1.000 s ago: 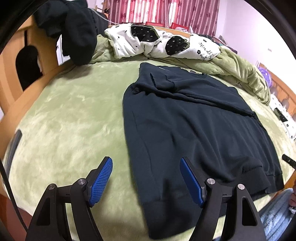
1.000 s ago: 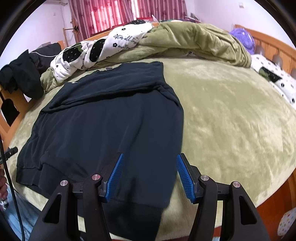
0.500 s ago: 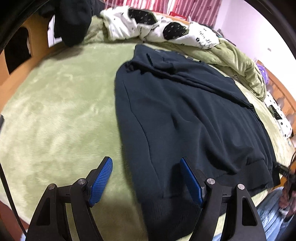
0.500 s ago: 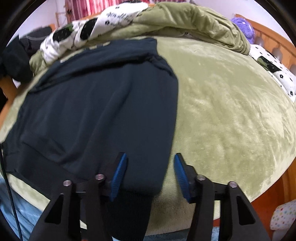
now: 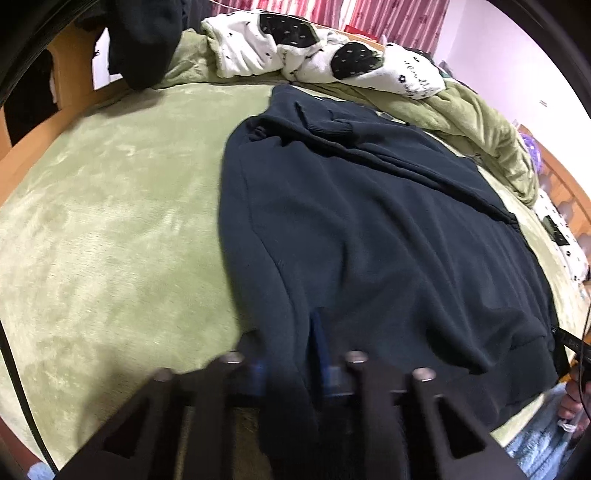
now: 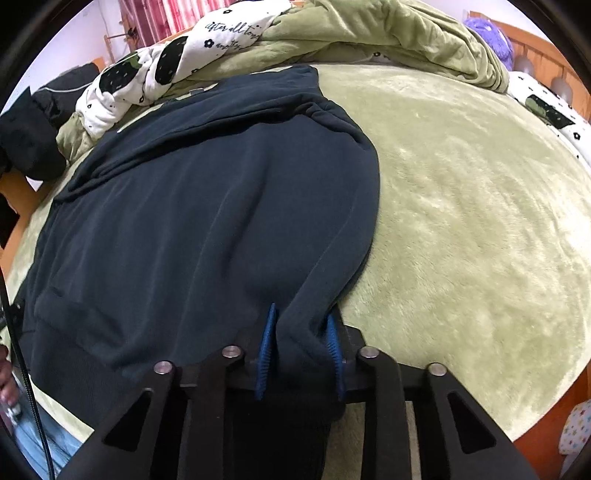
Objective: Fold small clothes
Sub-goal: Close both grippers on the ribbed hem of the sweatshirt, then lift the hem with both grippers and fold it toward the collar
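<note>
Sweatshirt (image 5: 388, 240), dark navy, spread flat on green bed blanket (image 5: 110, 229), hem toward the jaws, sleeves folded across the far end. Left gripper (image 5: 291, 354): jaws just closed narrow, pinching a ridge of hem fabric at the garment's left corner; image blurred. Right gripper (image 6: 301, 347): jaws likewise just closed, blue pads (image 6: 266, 350) clamped on a bunched fold of hem at the right corner. Beyond the jaws, rumpled green quilt (image 6: 388, 33) and white patterned bedding (image 5: 332, 59).
</note>
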`<state>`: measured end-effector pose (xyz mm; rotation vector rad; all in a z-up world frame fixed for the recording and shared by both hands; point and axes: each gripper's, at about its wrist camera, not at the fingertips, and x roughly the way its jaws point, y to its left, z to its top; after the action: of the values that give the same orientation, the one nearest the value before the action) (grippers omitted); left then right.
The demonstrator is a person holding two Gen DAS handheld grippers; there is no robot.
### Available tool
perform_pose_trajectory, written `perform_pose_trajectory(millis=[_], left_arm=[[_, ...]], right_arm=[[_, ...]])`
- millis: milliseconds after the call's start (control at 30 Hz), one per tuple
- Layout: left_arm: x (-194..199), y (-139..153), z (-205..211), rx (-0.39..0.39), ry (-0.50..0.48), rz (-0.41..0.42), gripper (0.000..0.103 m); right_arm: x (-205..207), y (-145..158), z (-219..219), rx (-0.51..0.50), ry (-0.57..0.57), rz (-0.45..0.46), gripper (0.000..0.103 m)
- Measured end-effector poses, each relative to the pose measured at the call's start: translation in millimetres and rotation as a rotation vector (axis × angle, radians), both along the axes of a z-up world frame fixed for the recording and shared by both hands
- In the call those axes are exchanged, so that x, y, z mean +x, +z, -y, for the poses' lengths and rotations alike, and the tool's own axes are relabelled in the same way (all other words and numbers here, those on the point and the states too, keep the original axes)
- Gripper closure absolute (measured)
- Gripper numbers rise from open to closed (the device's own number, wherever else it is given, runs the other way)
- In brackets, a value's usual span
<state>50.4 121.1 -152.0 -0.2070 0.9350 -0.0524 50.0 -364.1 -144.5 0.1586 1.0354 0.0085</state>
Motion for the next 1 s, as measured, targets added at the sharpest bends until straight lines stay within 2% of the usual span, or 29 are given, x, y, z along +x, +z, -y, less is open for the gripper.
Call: perform_pose_trajectory(millis=[67,200,333,433,1000], left_arm=[[-2.3,2.9,1.4,0.008,-0.009,0.013,0.093],[-8.3,13.0,-6.6,-0.013,-0.008,0.029,0.094],[-17.6,27.9,-16.2,-0.05,0.014,0.062,0.095],[-25.3,39.1,-17.9,-0.049,0.022,0.085,0.095],[-87.4,108.6,-27.3,-0.051,0.029,0.234,0.095]], right_arm=[[0.5,0.7,-1.1,0.018,0.008,0.004,0.093],[-8.8,11.1,5.2,0.057,-0.008,0.061,0.096],[-23.9,30.7,14.8,0.104,-0.03,0.137,0.097],[-33.9,42.1,17.9,0.156,-0.057,0.143,0.097],[-111.9,114.3,14.6,0.216,-0.017,0.302,0.097]])
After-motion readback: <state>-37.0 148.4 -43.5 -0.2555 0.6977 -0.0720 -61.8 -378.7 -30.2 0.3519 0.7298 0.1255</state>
